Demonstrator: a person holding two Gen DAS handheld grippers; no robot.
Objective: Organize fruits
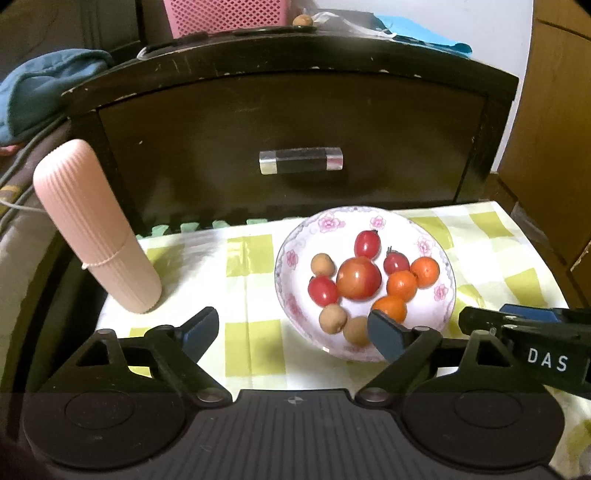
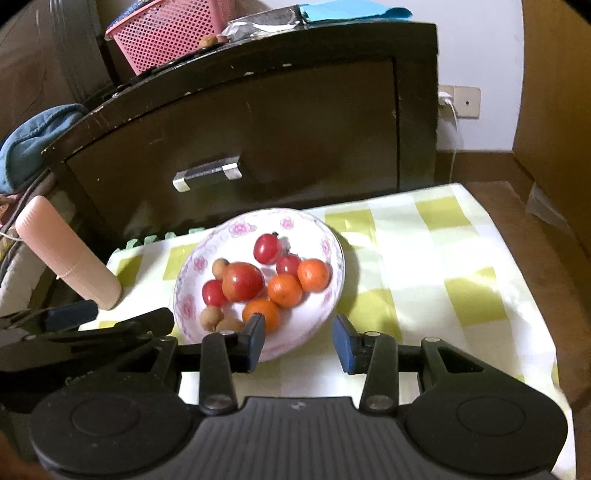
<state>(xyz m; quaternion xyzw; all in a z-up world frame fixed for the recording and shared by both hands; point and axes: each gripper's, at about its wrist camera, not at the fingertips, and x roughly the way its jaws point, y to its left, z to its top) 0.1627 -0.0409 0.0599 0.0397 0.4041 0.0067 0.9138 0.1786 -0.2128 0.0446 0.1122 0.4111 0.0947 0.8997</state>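
- Fruits sit heaped in one white bowl (image 1: pixel 295 236) with pink flowers on its rim, standing on the green-and-white checked cloth (image 1: pixel 255 347) close in front of the dark cabinet.
- One big red tomato (image 1: pixel 359 277) lies in the middle of the pile.
- Three small red cherry tomatoes: one at the far side (image 1: pixel 367 243), one to the near left (image 1: pixel 323 290), one right of centre (image 1: pixel 396 262).
- Three small oranges (image 1: pixel 402 284) cluster on the right side, touching one another.
- Three brown longans: one at the left (image 1: pixel 322 264), two at the near rim (image 1: pixel 333 318).
- Left gripper (image 1: pixel 295 330) hovers low over the cloth at the bowl's near-left edge, fingers spread wide and empty; its right pad (image 1: pixel 386 338) overlaps the bowl's near rim in the left wrist view.
- Right gripper (image 2: pixel 300 341) hangs at the bowl's near-right edge, fingers moderately apart, holding nothing; its left pad (image 2: pixel 255 338) covers the rim in front of the nearest orange.
- One ribbed pink case (image 1: pixel 96 229) stands tilted at the cloth's left end, well apart from the bowl.
- One drawer with a clear handle (image 1: pixel 301 161) fronts the cabinet (image 1: pixel 295 122).
- On top sit one pink mesh basket (image 1: pixel 221 14) and one more brown longan (image 1: pixel 303 20), apart from the rest.
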